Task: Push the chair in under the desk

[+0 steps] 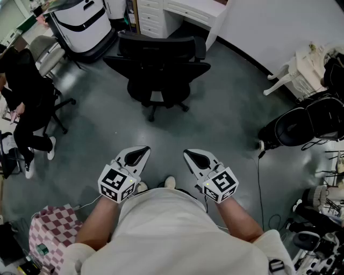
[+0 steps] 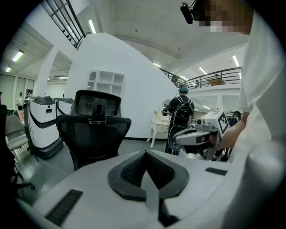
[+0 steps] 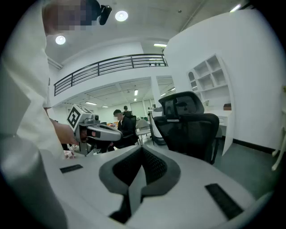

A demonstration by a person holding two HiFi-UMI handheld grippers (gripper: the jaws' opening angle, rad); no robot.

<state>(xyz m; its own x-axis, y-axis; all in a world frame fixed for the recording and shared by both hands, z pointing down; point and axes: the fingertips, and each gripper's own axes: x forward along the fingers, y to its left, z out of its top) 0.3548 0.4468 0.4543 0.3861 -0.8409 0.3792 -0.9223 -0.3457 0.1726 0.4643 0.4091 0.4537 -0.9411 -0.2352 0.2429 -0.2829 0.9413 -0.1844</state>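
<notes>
While left gripper [image 1: 144,150] and right gripper [image 1: 187,154] sit clenched, empty, near the body, the chair [image 1: 158,67] stands far off, seemingly just short of the desk [image 1: 196,9]; off-centre push may swivel it sideways, missing the opening.

Person in black [image 1: 24,102] seated far left, feet on grey floor [image 1: 226,123]. Big white-and-black machine [image 1: 80,24] top left, nr them. Pink-checked cloth [image 1: 51,228] btm left. Right side: white carved furniture [image 1: 285,78], round black bag [image 1: 293,129] just below it, cable [image 1: 259,177] trailing along floor by the bag. Upstairs railing [image 3: 111,67] at back.
</notes>
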